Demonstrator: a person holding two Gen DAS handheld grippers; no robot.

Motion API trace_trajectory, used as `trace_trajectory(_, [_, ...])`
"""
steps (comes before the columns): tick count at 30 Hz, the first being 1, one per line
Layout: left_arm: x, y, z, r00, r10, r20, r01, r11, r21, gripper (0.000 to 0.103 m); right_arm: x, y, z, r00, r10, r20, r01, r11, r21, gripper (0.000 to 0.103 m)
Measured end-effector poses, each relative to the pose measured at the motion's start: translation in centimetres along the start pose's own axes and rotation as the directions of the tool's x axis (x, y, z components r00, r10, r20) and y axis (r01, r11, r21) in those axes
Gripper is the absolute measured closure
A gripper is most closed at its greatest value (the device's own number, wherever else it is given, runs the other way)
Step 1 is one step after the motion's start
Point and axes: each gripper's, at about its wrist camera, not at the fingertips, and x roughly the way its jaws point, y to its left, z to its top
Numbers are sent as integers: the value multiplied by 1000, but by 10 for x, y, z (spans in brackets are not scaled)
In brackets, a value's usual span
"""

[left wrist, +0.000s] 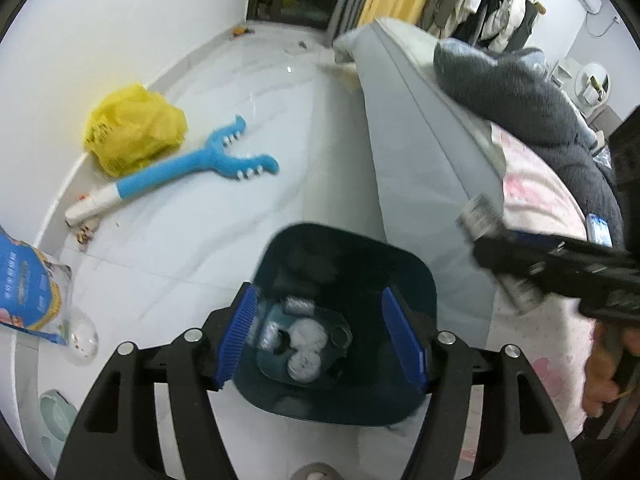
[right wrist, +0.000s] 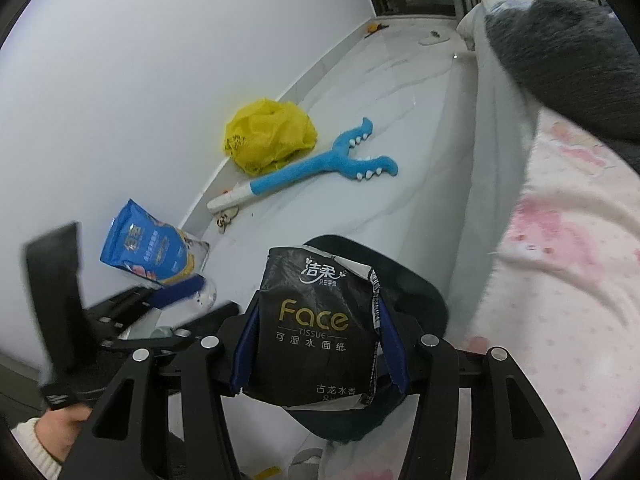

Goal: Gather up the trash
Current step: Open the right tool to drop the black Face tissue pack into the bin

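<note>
Clearly we were in the dropping step: the right claw (right wrist: 318, 344) was closed on a black tissue wrapper (right wrist: 318, 320), its blue pads pressing the two sides of the pack, and it held the wrapper just above the dark bin (right wrist: 420, 292) that stood on the floor (right wrist: 400, 120) beside the bed (right wrist: 560, 280). In the left wrist view this same wrapper (left wrist: 480, 216) appeared at the right, near the rim of the bin (left wrist: 420, 280) but not yet fully over the mouth, as far as we could judge.

The left claw (left wrist: 320, 340) was wide open and held nothing; it hung directly over the bin, where some crumpled white pieces (left wrist: 304, 340) already lay at the bottom.

We judged that the next move called for bringing the right claw a little more over the opening and then opening it, so that the wrapper falls inside and not on the rim. The left claw stood in the way above the mouth, so it probably needed to go aside first.

More trash lay on the floor: a yellow plastic bag (right wrist: 268, 136) by the far wall, a blue snack bag (right wrist: 148, 248) on the left, nearer to us, and small scraps (right wrist: 226, 218) between them. A blue toy (right wrist: 320, 168) lay just beside the yellow bag; whether it counts as trash we could not tell.
</note>
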Motion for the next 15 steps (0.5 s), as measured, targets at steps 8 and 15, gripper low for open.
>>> trace_trajectory(8, [-28,8,4,996,17,90,-18,1000,19,35,43,10,-1,997,-22,-79,21,1000,-7,49])
trace_trajectory(15, [-49,5,7,987,11,161,-19,999,45,35,74,11,-6,987,-52,-154,52,999,-4,49])
